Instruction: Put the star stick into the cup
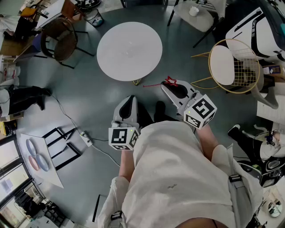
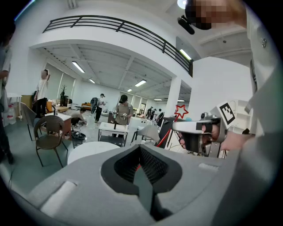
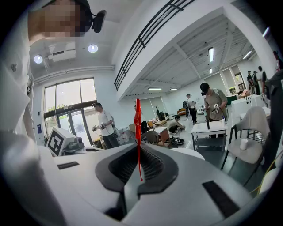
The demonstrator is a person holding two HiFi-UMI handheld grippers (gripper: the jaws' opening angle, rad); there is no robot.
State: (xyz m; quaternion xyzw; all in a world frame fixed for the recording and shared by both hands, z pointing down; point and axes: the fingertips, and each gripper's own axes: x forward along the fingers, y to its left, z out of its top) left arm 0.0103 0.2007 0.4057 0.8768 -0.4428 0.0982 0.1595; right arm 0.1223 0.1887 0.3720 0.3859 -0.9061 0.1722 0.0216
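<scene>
The star stick (image 1: 170, 81) is showing as a thin red rod topped by a red outlined five-pointed star. In the left gripper view the star (image 2: 181, 111) is facing the camera. In the right gripper view it is turning edge-on, so it is reading as a narrow red strip above the rod (image 3: 138, 132).

The right tool (image 1: 165, 86) is pinching the rod close under the star, its jaws pressed onto it along their seam. Seen from the right tool's own camera (image 3: 138, 148), the stick's long axis is standing upright along that seam, star end at the top. In the head view the star is sitting at the tool's tip and the rod is trailing away to the left, above the grey floor (image 1: 80, 102). It is lying just near of the round white tabletop (image 1: 129, 51) and not touching it.

The left tool (image 1: 129, 99) is hanging to the left of the right tool, well apart from the stick. Its jaws are pressed together with nothing between them (image 2: 141, 152).

A white cup (image 1: 194, 10) is standing on a small tabletop (image 1: 205, 20) at the far right.
</scene>
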